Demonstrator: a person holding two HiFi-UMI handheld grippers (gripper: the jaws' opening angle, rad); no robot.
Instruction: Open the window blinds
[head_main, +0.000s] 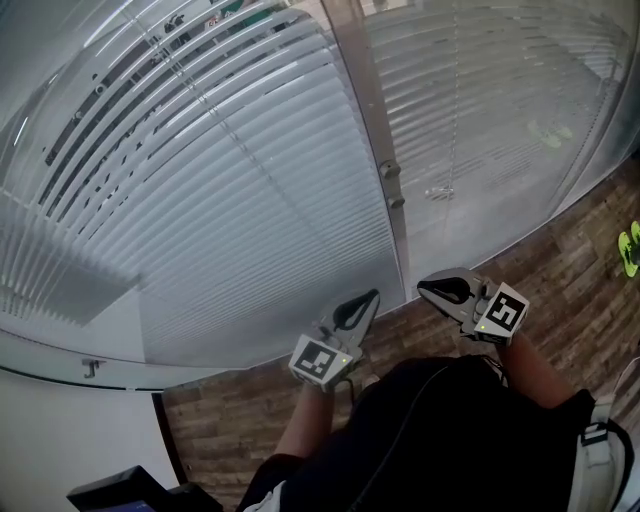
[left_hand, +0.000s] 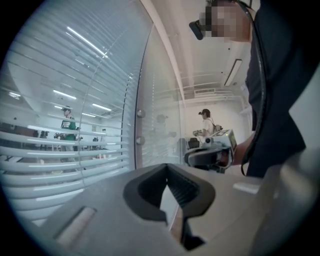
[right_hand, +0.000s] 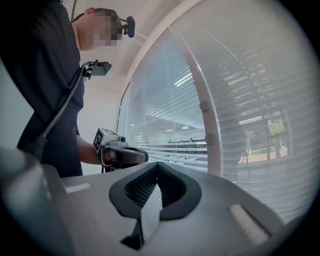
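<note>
Head view alone: floor (head_main: 565, 255) beneath blinds (head_main: 250, 200)

L gripper (head_main: 370, 296) & R gripper (head_main: 424, 289) side by side, near the torso, approx level, tips pointing far, just apart. Both jaw pairs closed, nothing btwn them. Forearms bare.

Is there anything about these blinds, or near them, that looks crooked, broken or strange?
Nothing looks broken or spilled. The only unevenness is between the two blinds: the left blind shows dark gaps between its upper slats, while the right blind looks closed all over.
</note>
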